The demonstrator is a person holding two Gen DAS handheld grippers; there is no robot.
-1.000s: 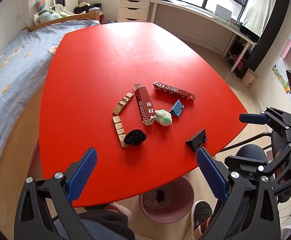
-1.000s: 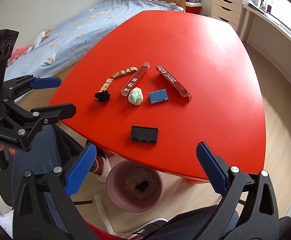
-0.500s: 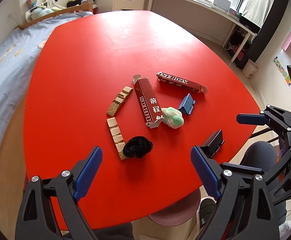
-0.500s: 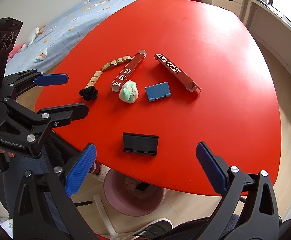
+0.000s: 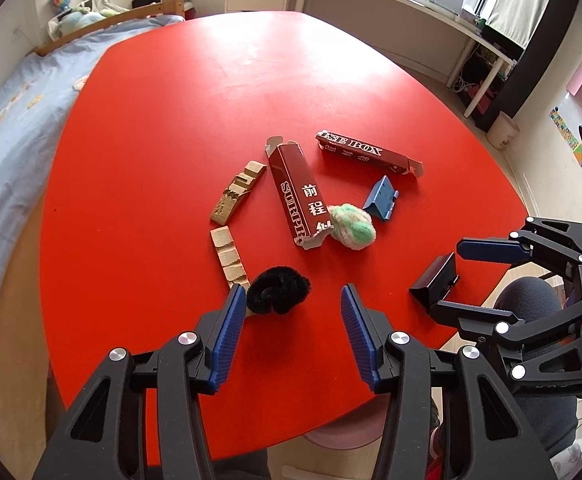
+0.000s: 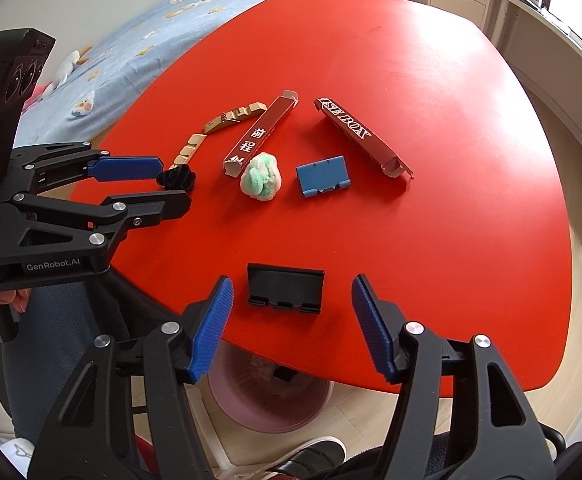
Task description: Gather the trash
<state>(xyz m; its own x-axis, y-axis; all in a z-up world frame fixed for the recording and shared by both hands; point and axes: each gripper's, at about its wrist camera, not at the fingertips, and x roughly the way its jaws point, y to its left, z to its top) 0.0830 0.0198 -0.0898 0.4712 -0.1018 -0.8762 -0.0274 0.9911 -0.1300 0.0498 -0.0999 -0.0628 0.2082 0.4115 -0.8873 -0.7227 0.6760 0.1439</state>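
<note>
Trash lay scattered over the near half of the red table (image 5: 151,120): a black fuzzy ball (image 5: 278,290), a green-and-white fuzzy ball (image 5: 351,227), two long dark-red cartons, one printed with Chinese characters (image 5: 297,194) and one reading "BOX" (image 5: 365,154), two strips of tan notched pieces (image 5: 233,196), a small blue stand (image 5: 382,199) and a black stand (image 6: 285,289) close to the table's near edge. The left gripper (image 5: 293,320) hovered just short of the black fuzzy ball, its blue-padded fingers spread wide with the ball lying ahead of the gap, nearer the left pad. The right gripper (image 6: 293,326) was likewise spread wide and empty, lined up in front of the black stand without touching it. The green-and-white ball rested against the torn end of the carton with characters, the blue stand just beside it. A pink bin (image 6: 271,400) stood on the floor below the table's near edge, with some scraps inside.
</note>
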